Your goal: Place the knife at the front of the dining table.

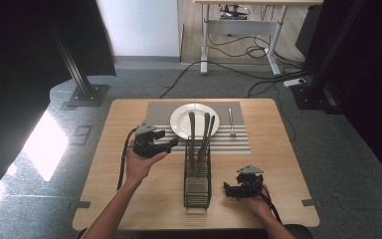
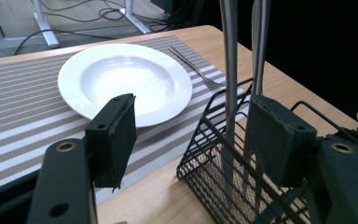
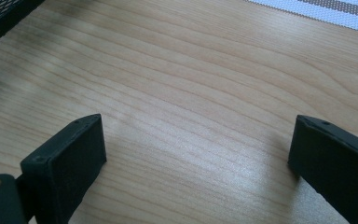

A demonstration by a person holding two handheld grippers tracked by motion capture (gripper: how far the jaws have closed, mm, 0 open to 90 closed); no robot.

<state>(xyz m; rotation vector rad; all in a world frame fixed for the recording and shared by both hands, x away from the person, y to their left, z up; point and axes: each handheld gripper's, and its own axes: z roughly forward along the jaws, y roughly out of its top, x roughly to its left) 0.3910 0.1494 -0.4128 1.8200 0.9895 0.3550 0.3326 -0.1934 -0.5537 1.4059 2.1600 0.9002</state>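
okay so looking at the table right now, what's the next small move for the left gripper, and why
Probably ease the left gripper forward to straddle one utensil handle standing in the black wire basket. Its jaws stand open and empty, aimed at the handles, which rise just past the right-hand jaw. The plate on the striped mat has a fork beside it only on one side. The right gripper hangs open over bare wood.

Wooden table [image 1: 129, 199] — a white desk frame [image 1: 238, 30] stands beyond.
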